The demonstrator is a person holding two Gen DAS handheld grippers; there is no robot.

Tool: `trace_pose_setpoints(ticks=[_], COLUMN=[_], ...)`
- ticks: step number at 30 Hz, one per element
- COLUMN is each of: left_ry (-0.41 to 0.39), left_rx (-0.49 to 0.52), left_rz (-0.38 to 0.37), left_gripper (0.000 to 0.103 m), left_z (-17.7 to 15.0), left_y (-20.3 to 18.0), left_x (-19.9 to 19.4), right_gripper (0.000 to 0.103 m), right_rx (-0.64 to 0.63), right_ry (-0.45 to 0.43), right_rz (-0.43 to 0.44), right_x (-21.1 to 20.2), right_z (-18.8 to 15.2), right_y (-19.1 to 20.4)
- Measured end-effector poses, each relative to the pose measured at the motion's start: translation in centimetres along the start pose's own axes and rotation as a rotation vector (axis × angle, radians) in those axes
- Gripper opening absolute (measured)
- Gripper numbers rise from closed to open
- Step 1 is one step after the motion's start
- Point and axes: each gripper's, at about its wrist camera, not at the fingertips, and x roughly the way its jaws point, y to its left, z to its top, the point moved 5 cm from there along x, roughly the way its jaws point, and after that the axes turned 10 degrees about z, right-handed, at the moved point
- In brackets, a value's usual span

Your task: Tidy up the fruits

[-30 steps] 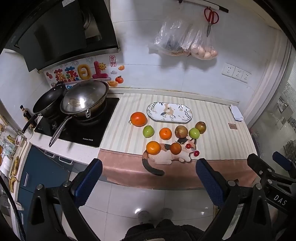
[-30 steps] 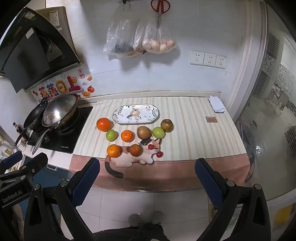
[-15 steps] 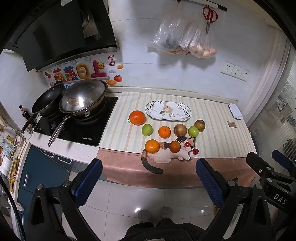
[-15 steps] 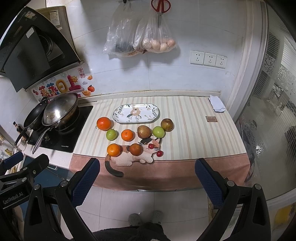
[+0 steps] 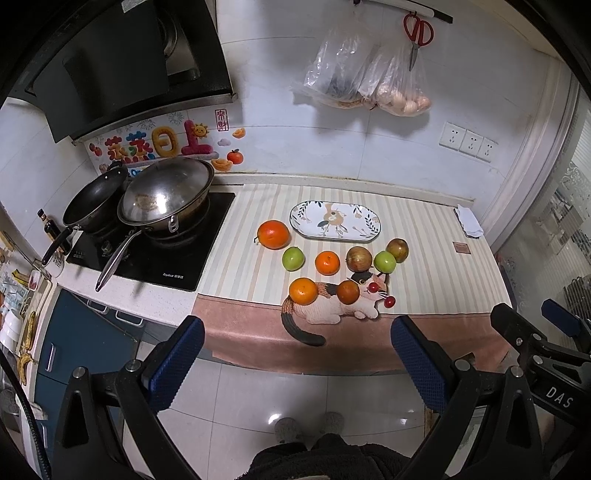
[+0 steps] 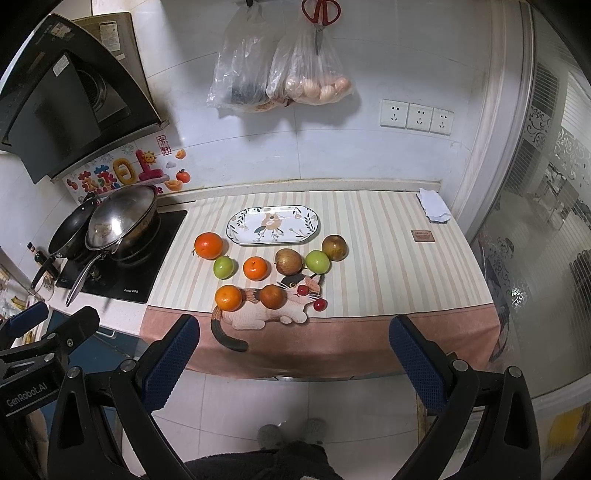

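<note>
Several fruits lie on the striped counter mat: a large orange (image 5: 273, 234), two green ones (image 5: 293, 258) (image 5: 385, 261), small oranges (image 5: 327, 262) (image 5: 303, 290), brown ones (image 5: 358, 258) (image 5: 397, 250) (image 5: 348, 291) and two red cherries (image 5: 388, 302). An empty oval patterned plate (image 5: 334, 221) (image 6: 272, 225) sits behind them. My left gripper (image 5: 295, 362) and right gripper (image 6: 293, 354) are both open and empty, held over the floor in front of the counter, well short of the fruit.
A stove with a steel wok (image 5: 166, 192) and a black pan (image 5: 92, 195) stands at the left. A white cloth (image 6: 434, 206) lies at the back right. Plastic bags (image 6: 280, 81) and scissors (image 6: 320, 14) hang on the wall. A glass door (image 6: 535, 240) is right.
Both views have shifted slightly; the counter and fruit sit a touch higher in the left view. No fruit has moved and both grippers stay open.
</note>
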Motion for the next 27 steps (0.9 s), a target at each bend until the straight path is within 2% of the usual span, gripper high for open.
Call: trace_pose_setpoints(ticks=[7, 27], left_ry=[0.000, -0.002], left_rx=[0.001, 0.001], left_rz=[0.001, -0.003], left_gripper=[0.103, 0.103], left_z=[0.0, -0.5], left_y=[0.0, -0.2], left_x=[0.0, 0.2], right_gripper=[0.103, 0.103], right_rx=[0.001, -0.001], right_ry=[-0.002, 0.002], right_rz=[0.006, 0.013], right_x=[0.2, -0.3], right_z=[-0.9, -0.6], right_y=[0.0, 0.8])
